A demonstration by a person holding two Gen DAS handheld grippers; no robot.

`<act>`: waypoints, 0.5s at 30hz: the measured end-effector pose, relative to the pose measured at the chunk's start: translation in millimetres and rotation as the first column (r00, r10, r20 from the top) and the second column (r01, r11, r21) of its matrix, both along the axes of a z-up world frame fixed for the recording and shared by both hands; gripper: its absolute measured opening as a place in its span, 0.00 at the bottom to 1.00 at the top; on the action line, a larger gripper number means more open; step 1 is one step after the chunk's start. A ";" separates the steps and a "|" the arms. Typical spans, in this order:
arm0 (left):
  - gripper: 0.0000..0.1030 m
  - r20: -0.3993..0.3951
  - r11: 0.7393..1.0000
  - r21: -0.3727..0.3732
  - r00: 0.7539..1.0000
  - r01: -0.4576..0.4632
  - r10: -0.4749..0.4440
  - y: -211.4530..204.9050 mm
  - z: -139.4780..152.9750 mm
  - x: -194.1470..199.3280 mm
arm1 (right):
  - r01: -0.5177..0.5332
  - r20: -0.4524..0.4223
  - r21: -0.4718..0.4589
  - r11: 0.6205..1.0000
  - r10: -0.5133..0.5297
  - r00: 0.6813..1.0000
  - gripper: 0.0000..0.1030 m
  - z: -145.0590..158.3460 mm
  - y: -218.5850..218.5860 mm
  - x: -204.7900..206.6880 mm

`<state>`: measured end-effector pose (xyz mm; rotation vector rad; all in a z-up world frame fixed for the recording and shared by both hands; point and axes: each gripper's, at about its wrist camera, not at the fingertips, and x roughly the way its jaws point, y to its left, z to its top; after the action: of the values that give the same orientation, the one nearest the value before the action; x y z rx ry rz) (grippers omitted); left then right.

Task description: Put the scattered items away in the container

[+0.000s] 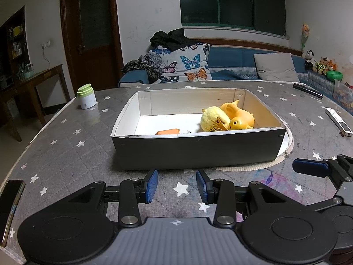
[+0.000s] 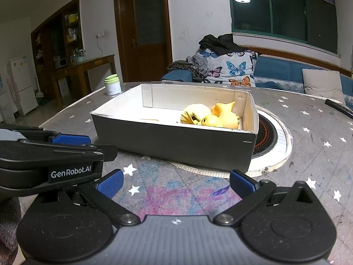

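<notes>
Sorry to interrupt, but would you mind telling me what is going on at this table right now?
A person is tidying toys into a cardboard box with two handheld grippers. The yellow toys and an orange item already lie inside it. Both the left gripper and the right gripper sit open and empty in front of the box, holding nothing. A green-lidded jar, a phone and remotes lie on the star-patterned table.

Two low wrist views near the table's front edge, both facing the box.
</notes>
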<state>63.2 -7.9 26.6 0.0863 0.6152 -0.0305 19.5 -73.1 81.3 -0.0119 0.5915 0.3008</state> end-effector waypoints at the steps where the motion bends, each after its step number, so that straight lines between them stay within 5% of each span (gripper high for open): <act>1: 0.40 0.001 1.000 0.004 1.000 0.000 0.000 -0.5 -0.3 0.2 | 0.000 -0.001 0.000 1.000 0.000 1.000 1.00 -0.2 0.1 0.2; 15: 0.40 -0.017 1.000 0.020 1.000 0.000 0.000 -2.7 -2.7 6.8 | 0.003 -0.023 0.005 1.000 -0.003 1.000 1.00 -4.5 -0.2 9.2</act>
<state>70.0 -10.7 23.9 0.1051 0.6327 -0.0253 28.7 -73.3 76.8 -0.0025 0.6130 0.3003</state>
